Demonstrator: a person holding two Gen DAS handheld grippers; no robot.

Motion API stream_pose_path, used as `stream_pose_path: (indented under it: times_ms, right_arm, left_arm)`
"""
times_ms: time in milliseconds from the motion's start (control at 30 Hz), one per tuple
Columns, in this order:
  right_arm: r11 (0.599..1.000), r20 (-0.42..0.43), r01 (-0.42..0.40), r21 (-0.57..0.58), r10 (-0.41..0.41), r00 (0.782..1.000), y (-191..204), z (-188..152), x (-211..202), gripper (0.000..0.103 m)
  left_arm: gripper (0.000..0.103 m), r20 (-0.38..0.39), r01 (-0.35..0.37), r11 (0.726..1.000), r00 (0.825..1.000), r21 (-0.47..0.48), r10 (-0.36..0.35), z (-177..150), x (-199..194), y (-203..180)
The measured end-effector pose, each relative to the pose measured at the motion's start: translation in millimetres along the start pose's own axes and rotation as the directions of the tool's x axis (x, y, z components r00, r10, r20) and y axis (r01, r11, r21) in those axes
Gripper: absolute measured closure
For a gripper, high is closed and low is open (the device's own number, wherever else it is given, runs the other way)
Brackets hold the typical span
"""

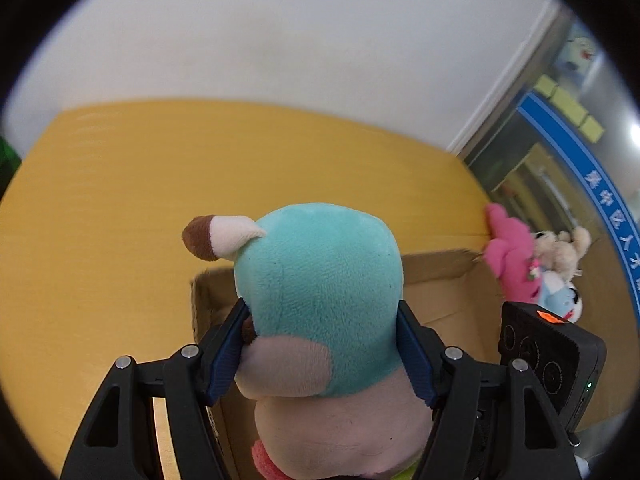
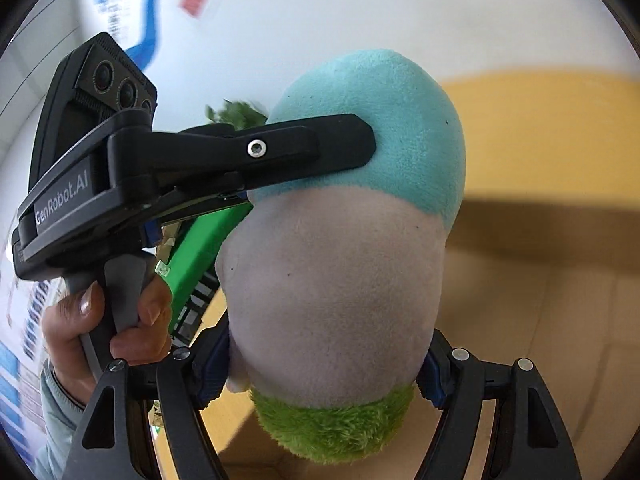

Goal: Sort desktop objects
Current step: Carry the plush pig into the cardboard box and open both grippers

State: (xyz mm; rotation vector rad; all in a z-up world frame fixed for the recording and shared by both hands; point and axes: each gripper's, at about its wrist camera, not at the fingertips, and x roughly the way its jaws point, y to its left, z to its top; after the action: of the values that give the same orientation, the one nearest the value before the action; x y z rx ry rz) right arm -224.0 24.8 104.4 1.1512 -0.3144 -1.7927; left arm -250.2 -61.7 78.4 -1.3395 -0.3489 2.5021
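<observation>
A plush toy [image 1: 320, 280] with a teal head, pale pink body and green base fills both views. My left gripper [image 1: 322, 344] is shut on its head from both sides. My right gripper [image 2: 326, 368] is shut on its lower body [image 2: 336, 280], just above the green base. The left gripper [image 2: 308, 148] also shows in the right wrist view, clamped on the teal head. The toy hangs above an open cardboard box [image 1: 440, 280].
The box stands on a yellow table [image 1: 140, 200]. A pink plush [image 1: 510, 256] and other small plush toys [image 1: 560, 252] lie at the box's far right. The right gripper's body [image 1: 548, 360] is at the right. A green object [image 2: 200, 252] sits behind the toy. White wall behind.
</observation>
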Motion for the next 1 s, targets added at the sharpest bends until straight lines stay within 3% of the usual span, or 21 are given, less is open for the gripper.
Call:
stream_pose_path:
  times_ms: [167,333,433,500,533,700,867,1000]
  right_arm:
    - [0.99,-0.088,-0.018,0.143,0.031,0.996,-48.7,-14.5,46.1,0.026]
    - [0.986,-0.205,0.068,0.151,-0.037,0.978,-52.4,-19.4,58.0,0.017]
    - [0.989,-0.199,0.091,0.113,-0.067,0.978,-48.1,-20.8,45.4,0.017]
    - [0.991,-0.18,0.097,0.096,-0.079,0.981,-47.0,-19.6,34.2,0.028]
    - [0.991,-0.176,0.103,0.085,-0.087,0.981,-47.0,-19.1,31.2,0.028]
    - [0.992,-0.206,0.104,0.07,-0.087,0.975,-46.1,-14.5,37.7,0.029]
    - [0.99,-0.225,0.134,0.048,-0.12,0.967,-34.8,-10.7,37.3,0.024]
    - [0.98,-0.197,0.197,-0.024,-0.198,0.96,-8.2,-5.6,11.4,0.009]
  left_arm:
    - [0.035,-0.096,-0.03,0.999,0.995,-0.013,0.029,-2.5,43.5,-0.5]
    - [0.036,-0.126,-0.045,0.999,0.991,-0.004,0.044,-6.1,56.6,3.6]
    - [0.036,-0.134,-0.035,0.999,0.99,0.001,0.035,-7.0,51.6,9.7]
    - [0.036,-0.135,-0.027,1.0,0.991,-0.006,0.026,-7.4,49.0,13.6]
    - [0.035,-0.137,-0.029,1.0,0.99,-0.003,0.028,-7.4,48.3,11.8]
    - [0.031,-0.137,-0.093,0.996,0.986,0.012,0.094,-7.3,36.6,6.4]
    - [0.035,-0.036,-0.122,0.993,0.992,-0.008,0.122,-5.3,-14.3,22.8]
    - [0.035,0.126,-0.098,0.995,0.987,0.007,0.097,-11.7,-86.0,16.5]
